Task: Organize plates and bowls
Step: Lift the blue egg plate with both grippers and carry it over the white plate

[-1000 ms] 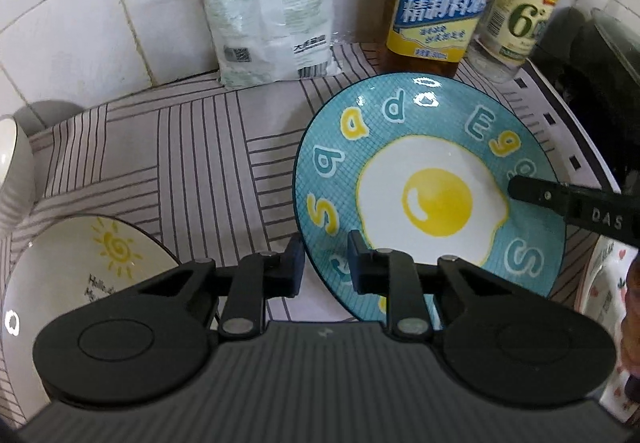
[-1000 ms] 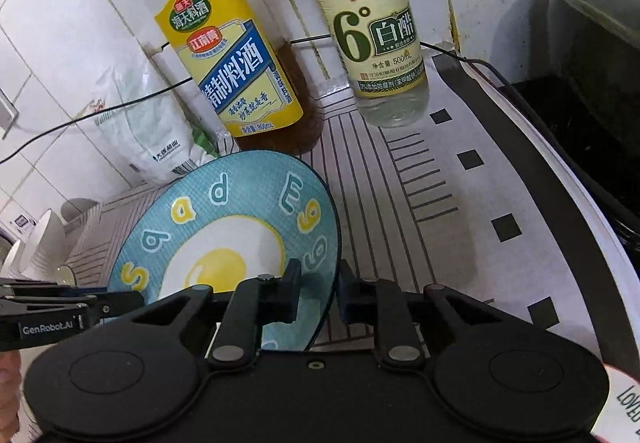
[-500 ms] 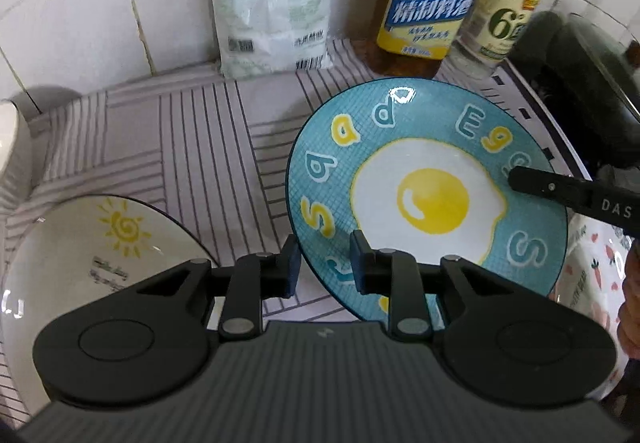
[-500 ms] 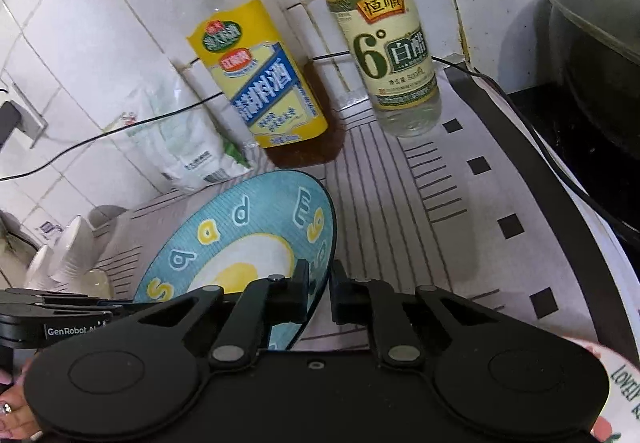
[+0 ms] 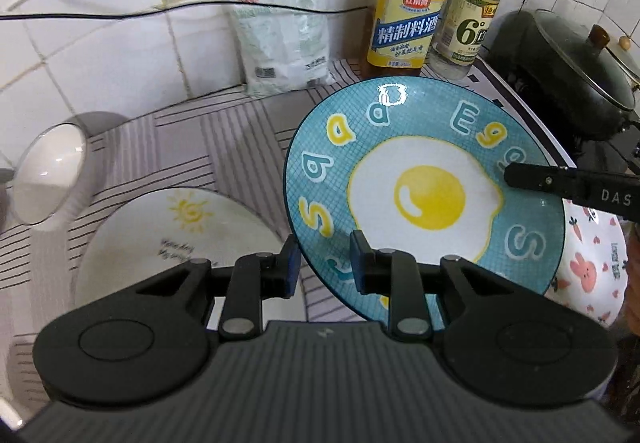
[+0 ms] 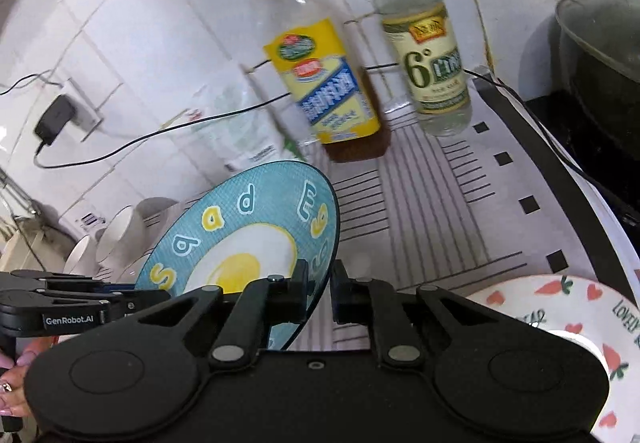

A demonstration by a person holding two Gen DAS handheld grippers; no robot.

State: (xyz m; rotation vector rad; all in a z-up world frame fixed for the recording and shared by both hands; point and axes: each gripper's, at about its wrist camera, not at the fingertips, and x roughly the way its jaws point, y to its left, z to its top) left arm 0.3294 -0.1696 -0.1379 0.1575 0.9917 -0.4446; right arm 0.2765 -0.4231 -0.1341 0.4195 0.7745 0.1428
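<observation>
A blue plate (image 5: pixel 424 179) with a fried-egg picture and letters hangs tilted above the counter. My left gripper (image 5: pixel 322 263) is shut on its near rim. My right gripper (image 6: pixel 320 285) is shut on its opposite rim; the plate (image 6: pixel 248 227) shows edge-on there, and the right gripper's finger (image 5: pixel 560 183) crosses the plate's right side in the left wrist view. Below on the left lies a white plate with a sun drawing (image 5: pixel 180 235). A white plate with rabbits and carrots (image 5: pixel 592 263) lies under the blue plate's right side, also seen as the carrot plate (image 6: pixel 560 311).
Against the tiled wall stand a yellow-labelled bottle (image 5: pixel 408 3), a clear vinegar bottle (image 5: pixel 472 7) and a white bag (image 5: pixel 284 31). A dark lidded pot (image 5: pixel 572 75) sits at right. White bowls (image 5: pixel 48 175) stand at left. A cable (image 6: pixel 160 131) runs to a wall plug.
Both grippers have lifted the blue plate off the striped cloth and drawn back from the wall; the sun plate and the rabbit plate have come further into view beneath it.
</observation>
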